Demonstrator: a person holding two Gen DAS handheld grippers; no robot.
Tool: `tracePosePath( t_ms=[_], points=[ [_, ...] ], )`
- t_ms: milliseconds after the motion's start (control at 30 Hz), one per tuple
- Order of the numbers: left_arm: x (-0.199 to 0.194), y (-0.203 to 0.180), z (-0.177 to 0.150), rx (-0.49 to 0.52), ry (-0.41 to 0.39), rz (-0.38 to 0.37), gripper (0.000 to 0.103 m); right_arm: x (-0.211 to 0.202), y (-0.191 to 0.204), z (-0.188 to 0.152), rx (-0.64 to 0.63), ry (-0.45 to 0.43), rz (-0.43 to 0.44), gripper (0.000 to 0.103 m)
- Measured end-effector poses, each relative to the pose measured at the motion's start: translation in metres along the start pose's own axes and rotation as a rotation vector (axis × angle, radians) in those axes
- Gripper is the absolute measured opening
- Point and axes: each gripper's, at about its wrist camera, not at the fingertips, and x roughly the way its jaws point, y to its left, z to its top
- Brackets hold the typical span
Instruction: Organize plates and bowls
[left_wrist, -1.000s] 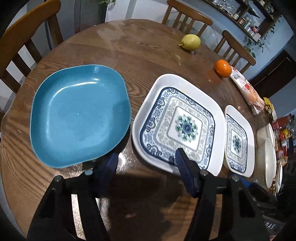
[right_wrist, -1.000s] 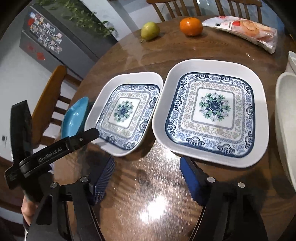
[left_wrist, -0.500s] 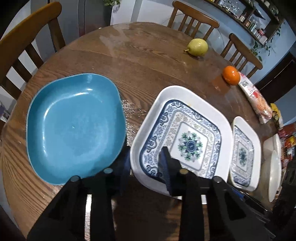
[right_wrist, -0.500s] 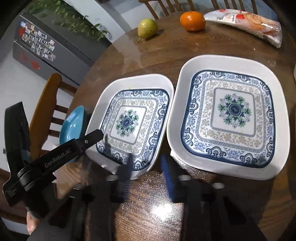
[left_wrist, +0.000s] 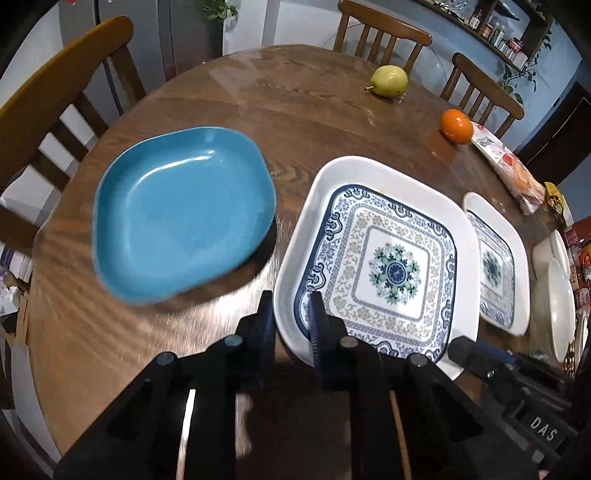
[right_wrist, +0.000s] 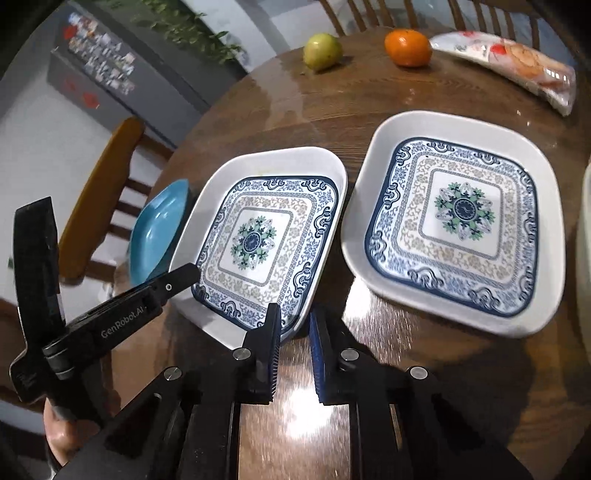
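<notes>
Left wrist view: the left gripper (left_wrist: 291, 325) is closing, its two pads pinching the near-left rim of a patterned plate (left_wrist: 388, 266) at centre right of the frame. A blue plate (left_wrist: 181, 210) lies at centre left on the wooden table (left_wrist: 295, 107), apart from that gripper.

Right wrist view: the right gripper (right_wrist: 293, 345) is clamped on the near corner of the same patterned plate, which sits at lower centre. A second patterned plate (right_wrist: 461, 218) lies to its right, close beside it. A pear (right_wrist: 323, 50) and an orange (right_wrist: 408, 48) sit at the top.
</notes>
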Motion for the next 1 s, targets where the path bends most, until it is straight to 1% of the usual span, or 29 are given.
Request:
tracePosePath(
  t_ms=[167,367,467,667,833,1000],
  points=[
    [-0.025,0.002,-0.028,-0.03,-0.016,0.0,0.014,-0.017,0.002,-0.021,-0.031,0.019,0.025,0.017],
    [-0.051,-0.003,-0.061,-0.031,-0.042,0.046,0.014,-0.031,0.005,-0.052,-0.07,0.058,0.048,0.017],
    [-0.054,-0.004,-0.073,-0.04,-0.031,0.053,0.014,-0.034,0.006,-0.066,-0.084,0.079,0.06,0.017],
    [-0.052,-0.005,-0.1,-0.055,0.016,0.057,0.014,-0.041,0.0,-0.083,-0.109,0.097,0.062,0.017],
    [-0.048,-0.012,-0.111,-0.058,0.035,0.066,0.014,-0.041,-0.008,-0.089,-0.116,0.113,0.049,0.017],
    [-0.044,-0.015,-0.113,-0.055,0.04,0.079,0.014,-0.038,-0.01,-0.095,-0.115,0.128,0.048,0.017]
  ],
)
